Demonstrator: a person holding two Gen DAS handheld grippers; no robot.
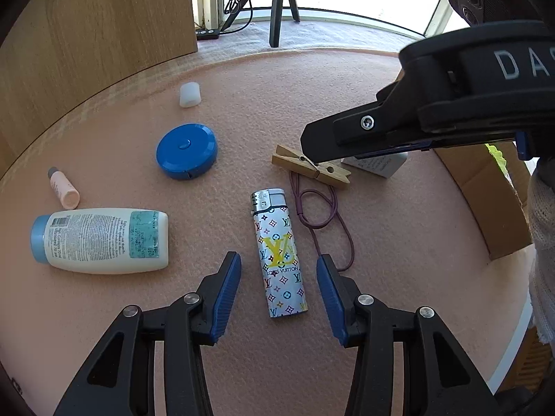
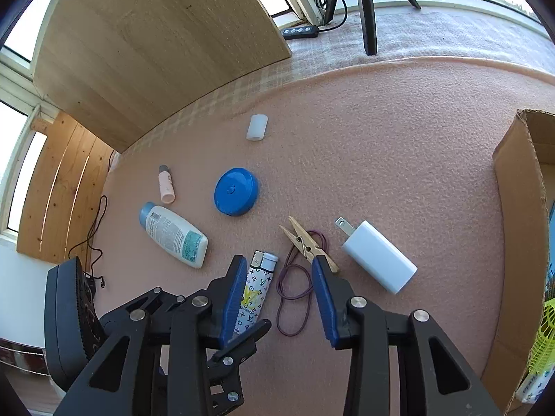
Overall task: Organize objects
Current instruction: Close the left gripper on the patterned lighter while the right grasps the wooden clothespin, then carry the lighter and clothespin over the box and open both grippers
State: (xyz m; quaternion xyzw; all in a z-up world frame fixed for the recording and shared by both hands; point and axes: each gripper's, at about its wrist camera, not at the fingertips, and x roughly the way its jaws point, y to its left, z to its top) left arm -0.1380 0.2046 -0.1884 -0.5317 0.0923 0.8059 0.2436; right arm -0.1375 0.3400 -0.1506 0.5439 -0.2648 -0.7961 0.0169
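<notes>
Between the blue pads of our left tool (image 1: 279, 289) lies the patterned lighter (image 1: 279, 254), flat on the pink counter (image 1: 399, 242). Its long axis runs along the line the fingers point, metal head away from us, base nearest the wrist. The pads stand partly apart, one on each long side of the lighter, with counter showing in both gaps, so nothing is gripped yet. We judge this to be the piece our left hand is about to take: the fingers are already lined up across the narrow width.

Our right tool (image 2: 277, 294) is also partly spread and empty. Between its fingers we see the purple elastic loop (image 2: 295, 300), with the wooden clothespin (image 2: 308, 244) just ahead of the right-hand finger and the white charger (image 2: 380, 256) beyond that, farther right. The lighter sits against the outer side of its left-hand finger, so our left hand is the better placed for it. The cardboard box (image 2: 517, 208) stands well off to the right of both tools and looks like the likely destination.

Left of our left tool rest the white bottle (image 1: 100, 241), the blue round case (image 1: 187, 150) and the small pink tube (image 1: 64, 189).
</notes>
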